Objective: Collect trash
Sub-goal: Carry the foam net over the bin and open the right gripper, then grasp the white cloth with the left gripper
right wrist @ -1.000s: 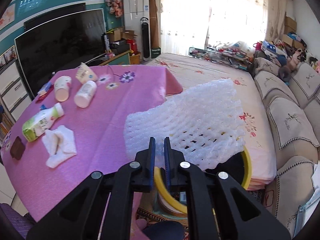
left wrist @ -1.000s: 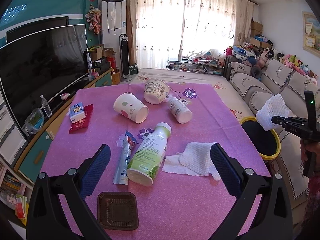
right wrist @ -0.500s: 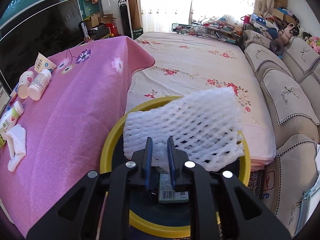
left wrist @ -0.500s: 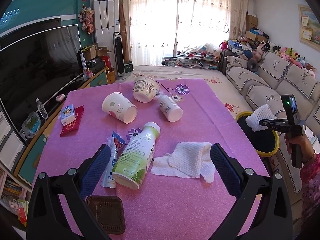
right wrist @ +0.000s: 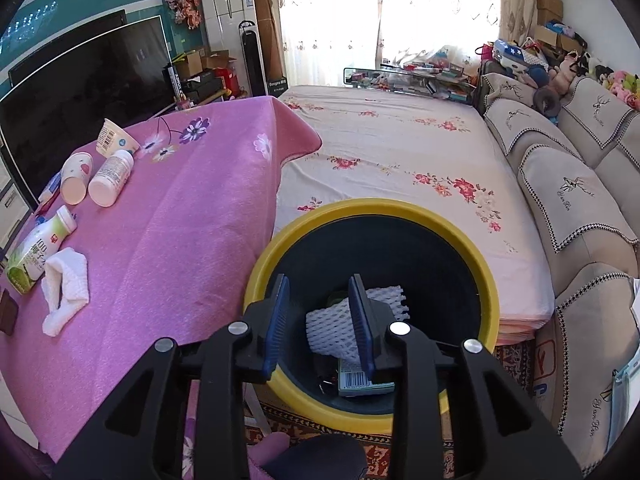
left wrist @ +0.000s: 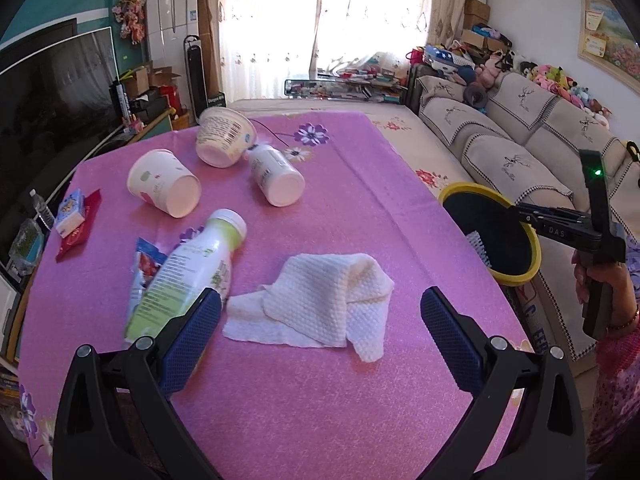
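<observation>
My right gripper is open over the yellow-rimmed black bin. The white foam net lies loose inside the bin, with a barcoded packet under it. The bin also shows in the left wrist view with the right gripper over it. My left gripper is open and empty, just above a crumpled white cloth on the pink table. A green-white bottle lies beside its left finger.
A paper cup, a yogurt tub, a small white bottle, a foil wrapper and small packets lie on the table. A sofa stands to the right, a TV to the left.
My right gripper opened and let go of the foam net, which dropped into the bin. My left gripper moved forward and lower toward the white cloth.
</observation>
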Available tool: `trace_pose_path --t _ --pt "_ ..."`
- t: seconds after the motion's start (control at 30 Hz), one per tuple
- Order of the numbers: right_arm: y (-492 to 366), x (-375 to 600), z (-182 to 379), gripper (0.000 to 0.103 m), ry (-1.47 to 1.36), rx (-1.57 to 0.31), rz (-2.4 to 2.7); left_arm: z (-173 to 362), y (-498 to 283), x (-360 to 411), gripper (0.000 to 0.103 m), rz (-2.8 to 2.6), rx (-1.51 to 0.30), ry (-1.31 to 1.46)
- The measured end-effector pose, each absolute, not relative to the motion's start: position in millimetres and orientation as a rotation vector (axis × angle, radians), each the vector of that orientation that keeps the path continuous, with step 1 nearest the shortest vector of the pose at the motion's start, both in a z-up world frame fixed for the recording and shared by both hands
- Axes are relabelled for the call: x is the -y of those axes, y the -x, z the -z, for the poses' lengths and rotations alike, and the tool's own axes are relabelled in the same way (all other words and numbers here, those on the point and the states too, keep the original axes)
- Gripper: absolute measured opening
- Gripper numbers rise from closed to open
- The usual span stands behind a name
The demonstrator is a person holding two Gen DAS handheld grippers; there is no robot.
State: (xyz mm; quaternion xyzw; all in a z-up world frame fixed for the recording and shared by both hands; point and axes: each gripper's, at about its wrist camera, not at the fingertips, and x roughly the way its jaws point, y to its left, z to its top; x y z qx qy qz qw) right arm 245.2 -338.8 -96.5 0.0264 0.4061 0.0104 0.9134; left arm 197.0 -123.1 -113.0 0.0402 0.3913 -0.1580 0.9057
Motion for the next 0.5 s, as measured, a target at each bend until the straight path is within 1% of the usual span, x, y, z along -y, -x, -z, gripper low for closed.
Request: trace_pose_path --t 0.2,0.4,0.43,0.5 --pt "-225.0 327.8 93.8 0.034 -0.056 -0.818 -0.047 143.7 -223.2 158.3 0.098 0.353 -0.843 -0.151" --pt "-218.7 326.6 93.5 0.037 -0.069 -0.815 -0.055 171.7 -252.4 169.1 0.098 0.302 -0.899 -0.154" --pt "-218.3 327.2 93.5 0.037 -0.071 -0.815 -0.054 174.8 -256.1 168.3 0.098 0.296 -0.908 -0.145" --pt "-218.6 328.8 94.1 0.038 -0.075 -0.816 -0.053 180.0 -260.8 169.1 0.092 0.282 -0.920 -0.135"
